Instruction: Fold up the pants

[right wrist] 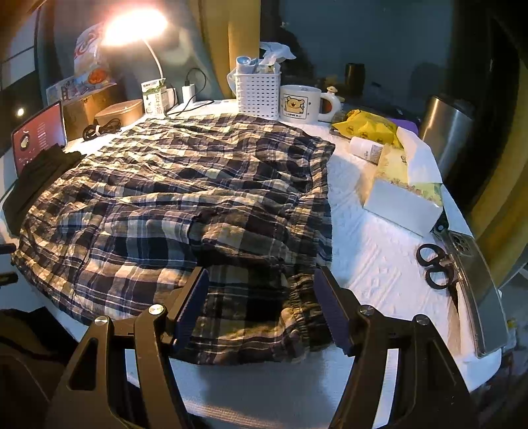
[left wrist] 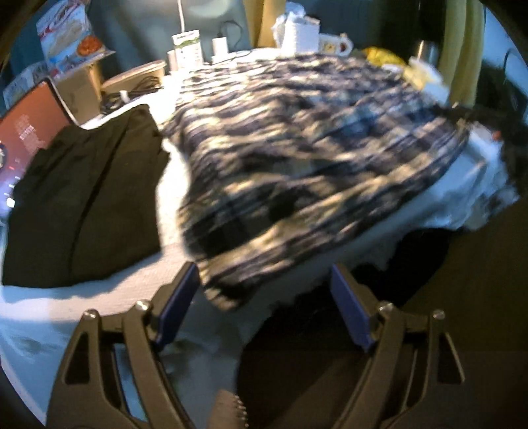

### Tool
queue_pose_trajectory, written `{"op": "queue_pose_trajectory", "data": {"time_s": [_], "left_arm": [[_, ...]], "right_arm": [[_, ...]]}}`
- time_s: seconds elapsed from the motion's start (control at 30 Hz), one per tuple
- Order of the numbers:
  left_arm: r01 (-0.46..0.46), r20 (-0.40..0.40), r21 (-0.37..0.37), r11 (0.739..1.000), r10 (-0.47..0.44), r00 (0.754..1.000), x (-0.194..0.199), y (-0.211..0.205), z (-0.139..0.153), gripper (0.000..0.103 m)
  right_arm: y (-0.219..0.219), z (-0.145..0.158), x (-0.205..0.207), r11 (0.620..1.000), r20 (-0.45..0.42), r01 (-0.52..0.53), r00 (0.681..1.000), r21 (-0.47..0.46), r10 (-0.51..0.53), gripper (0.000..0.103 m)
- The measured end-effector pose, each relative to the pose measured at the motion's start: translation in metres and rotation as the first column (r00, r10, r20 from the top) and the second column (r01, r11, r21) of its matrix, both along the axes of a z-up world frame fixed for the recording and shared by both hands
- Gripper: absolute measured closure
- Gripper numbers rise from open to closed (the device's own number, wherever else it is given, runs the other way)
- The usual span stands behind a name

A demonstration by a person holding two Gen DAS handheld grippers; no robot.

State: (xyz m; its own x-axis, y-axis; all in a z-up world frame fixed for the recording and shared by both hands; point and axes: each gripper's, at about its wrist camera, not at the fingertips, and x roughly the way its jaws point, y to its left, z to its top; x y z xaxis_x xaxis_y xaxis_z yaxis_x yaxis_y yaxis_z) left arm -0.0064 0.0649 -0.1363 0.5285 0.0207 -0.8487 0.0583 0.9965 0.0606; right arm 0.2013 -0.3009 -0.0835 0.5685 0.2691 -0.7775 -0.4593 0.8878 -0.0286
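Note:
The plaid pants (right wrist: 181, 198) lie folded over on the white-covered table (right wrist: 379, 264), with the elastic waistband at the near right. My right gripper (right wrist: 263, 277) hovers open over the waistband end, and the fabric lies flat under its wide jaws. In the blurred left wrist view the pants (left wrist: 297, 148) spread across the table (left wrist: 99, 297). My left gripper (left wrist: 264, 274) is open at the table's near edge. A corner of the pants lies loose between its blue pads (left wrist: 178, 303), and they do not press on it.
A folded black garment (left wrist: 82, 198) lies left of the pants, in front of a lit tablet (right wrist: 39, 132). To the right are a tissue box (right wrist: 406, 198), scissors (right wrist: 435, 267) and a phone (right wrist: 478, 290). A mug (right wrist: 300, 104), white basket (right wrist: 257, 92) and lamp (right wrist: 132, 26) line the back.

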Motion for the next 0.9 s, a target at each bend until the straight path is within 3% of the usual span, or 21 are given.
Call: {"op": "queue_pose_trajectory", "data": {"time_s": [0.07,0.23,0.37,0.47,0.53,0.7,0.9], "left_arm": [[-0.024,-0.002,0.054,0.998,0.025,1.0,0.001,0.005,-0.005,0.02],[0.004,0.003,0.057,0.998,-0.004,1.0,0.001,0.005,-0.006,0.02],[0.077,0.033,-0.006,0.997,-0.076,0.997,-0.005,0.006,0.0,0.023],[0.086,0.027,-0.031,0.996,-0.086,0.996,-0.006,0.01,0.002,0.041],[0.078,0.032,-0.063,0.995,-0.076,0.997,-0.007,0.015,0.004,0.044],[0.055,0.043,-0.047,0.997,-0.053,0.998,-0.005,0.019,0.003,0.045],[0.062,0.06,-0.122,0.991,-0.055,0.997,-0.002,0.019,0.007,0.045]], "right_arm": [[-0.001,0.0,0.001,1.0,-0.001,-0.001,1.0,0.002,0.001,0.034],[-0.014,-0.002,0.001,0.999,-0.011,0.031,0.999,-0.014,-0.032,0.034],[-0.024,-0.007,-0.002,0.996,-0.01,0.035,0.999,-0.077,-0.036,0.034],[-0.032,-0.008,-0.007,0.994,-0.011,0.032,0.999,-0.107,-0.034,0.034],[-0.036,-0.006,-0.011,0.992,-0.003,0.03,1.0,-0.124,-0.03,0.034],[-0.037,-0.007,-0.02,0.981,0.013,0.01,1.0,-0.195,-0.008,0.034],[-0.038,-0.004,-0.024,0.971,0.032,-0.001,0.999,-0.239,0.009,0.034]]}}
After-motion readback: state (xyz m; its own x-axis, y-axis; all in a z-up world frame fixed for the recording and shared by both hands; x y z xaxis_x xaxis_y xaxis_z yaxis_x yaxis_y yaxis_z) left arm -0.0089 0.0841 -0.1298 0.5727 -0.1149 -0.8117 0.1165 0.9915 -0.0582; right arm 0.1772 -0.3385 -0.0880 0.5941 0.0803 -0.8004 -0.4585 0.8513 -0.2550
